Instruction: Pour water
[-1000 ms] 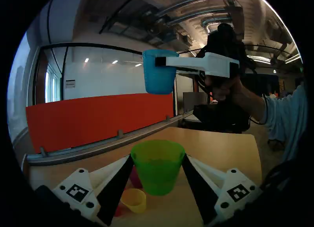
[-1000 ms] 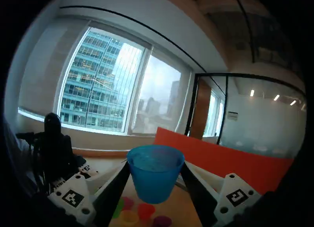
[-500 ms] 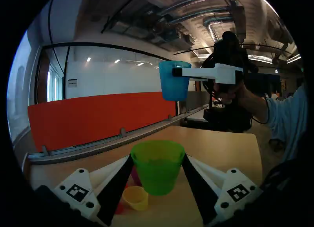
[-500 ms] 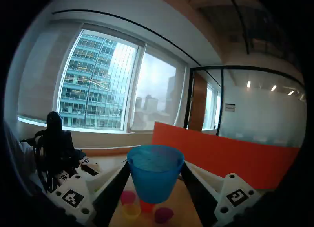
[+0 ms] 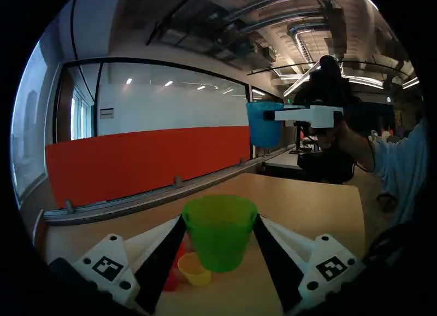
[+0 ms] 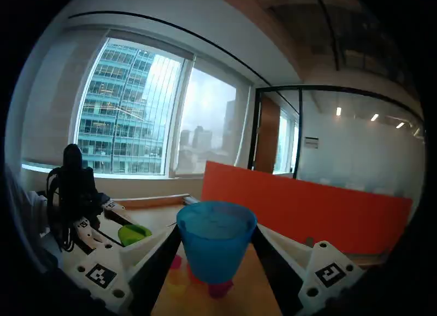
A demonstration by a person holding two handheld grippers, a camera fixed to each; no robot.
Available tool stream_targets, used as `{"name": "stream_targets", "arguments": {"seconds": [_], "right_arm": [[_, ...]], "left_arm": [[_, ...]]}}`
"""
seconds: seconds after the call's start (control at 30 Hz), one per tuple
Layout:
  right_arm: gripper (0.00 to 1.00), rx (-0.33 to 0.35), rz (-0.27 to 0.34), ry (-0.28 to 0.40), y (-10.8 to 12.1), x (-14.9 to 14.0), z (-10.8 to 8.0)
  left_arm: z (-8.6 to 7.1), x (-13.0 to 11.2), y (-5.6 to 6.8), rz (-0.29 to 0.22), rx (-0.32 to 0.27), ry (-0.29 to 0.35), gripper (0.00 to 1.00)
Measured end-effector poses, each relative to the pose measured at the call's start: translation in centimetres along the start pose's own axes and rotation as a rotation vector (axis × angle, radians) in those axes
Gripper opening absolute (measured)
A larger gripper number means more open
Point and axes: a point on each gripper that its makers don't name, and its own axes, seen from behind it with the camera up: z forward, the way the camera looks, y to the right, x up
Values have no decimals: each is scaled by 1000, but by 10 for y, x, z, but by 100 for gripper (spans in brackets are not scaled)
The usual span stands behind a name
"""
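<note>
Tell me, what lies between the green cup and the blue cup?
Nothing stands there: in the left gripper view, bare table stretches between the green cup and the raised blue cup.

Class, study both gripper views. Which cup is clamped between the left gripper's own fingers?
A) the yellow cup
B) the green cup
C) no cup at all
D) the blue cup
B: in the left gripper view the green cup sits upright between the fingers of the left gripper, while the blue cup is held by the right gripper.
</note>
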Motion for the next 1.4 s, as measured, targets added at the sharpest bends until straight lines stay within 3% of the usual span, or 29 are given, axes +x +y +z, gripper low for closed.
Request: {"name": "stream_targets", "arguments": {"seconds": [0.6,1.0,1.4], "right_arm": [[92,25,20,-16,-5,-15,-15],[91,36,50,-80,-4,-56,-25],[92,62,64,-176,-10,-106,-31]], "left_arm": [[-10,-4,0,-9,6,-21,86],[-11,-17,0,-16,0,-49,86],[-14,-45,-3,7,-6,-136,86]]}}
